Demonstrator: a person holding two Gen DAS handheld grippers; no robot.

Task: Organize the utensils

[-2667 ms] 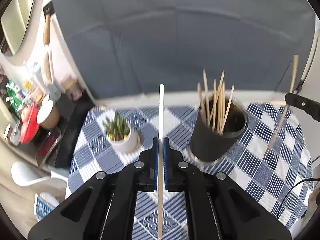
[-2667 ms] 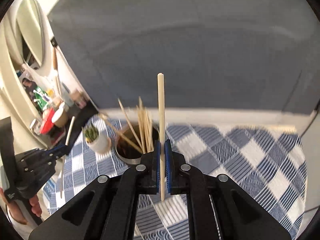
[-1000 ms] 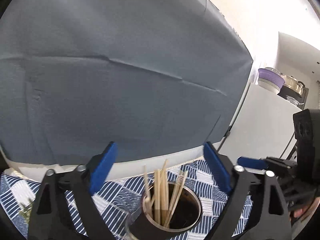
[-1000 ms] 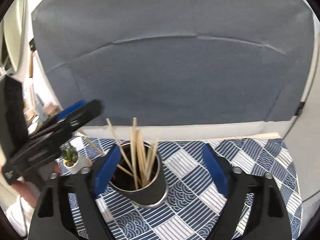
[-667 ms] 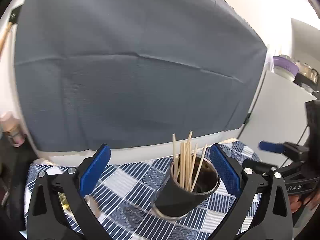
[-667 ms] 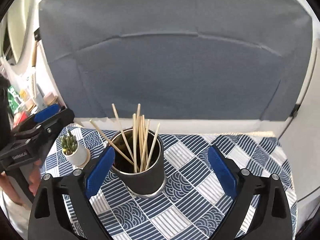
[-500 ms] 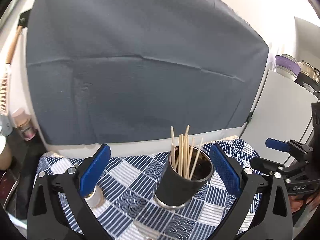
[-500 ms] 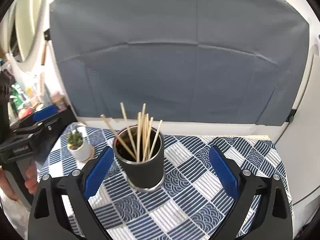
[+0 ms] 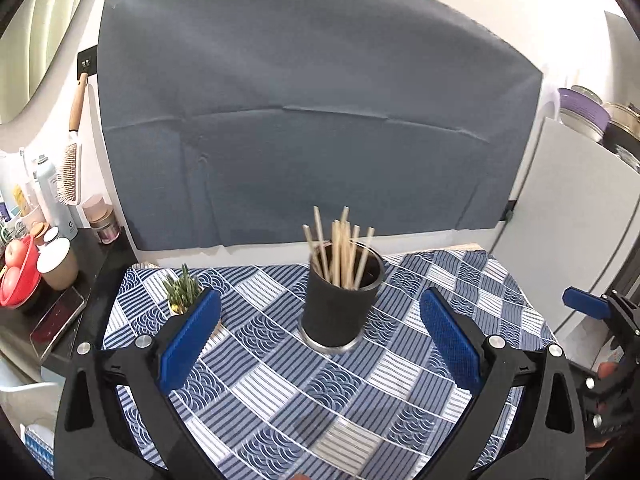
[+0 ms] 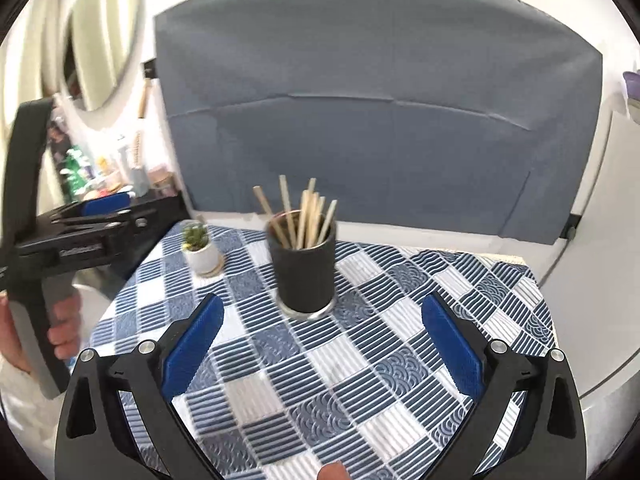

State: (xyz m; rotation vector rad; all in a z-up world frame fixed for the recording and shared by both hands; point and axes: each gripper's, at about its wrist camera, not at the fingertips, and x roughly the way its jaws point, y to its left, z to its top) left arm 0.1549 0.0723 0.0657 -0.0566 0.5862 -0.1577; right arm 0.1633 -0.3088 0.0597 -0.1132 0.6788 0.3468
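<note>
Both grippers hang above the table with nothing in them: the left gripper has its blue pads spread wide, and the right gripper is just as released, its pads far apart over the checked blue and white cloth. The chopsticks stand bundled in the dark cup, which sits upright on the cloth near the middle of the table, tips fanning out above its rim; in the right view the same cup shows beyond the open jaws, with the sticks leaning a little to every side. A small potted plant stands to the left of the cup, well apart from it. No loose chopstick or other utensil shows on the visible cloth, so the step in hand looks like the pause after a drop, with both tools free of the cup. Whether the job is finished cannot be told, since the near edge of the table is hidden behind the gripper bodies. If more pieces remain, the next move calls for finding one outside these views, closing the pads on its middle, and carrying it upright over the cup's mouth without knocking the standing sticks or tipping the cup.
</note>
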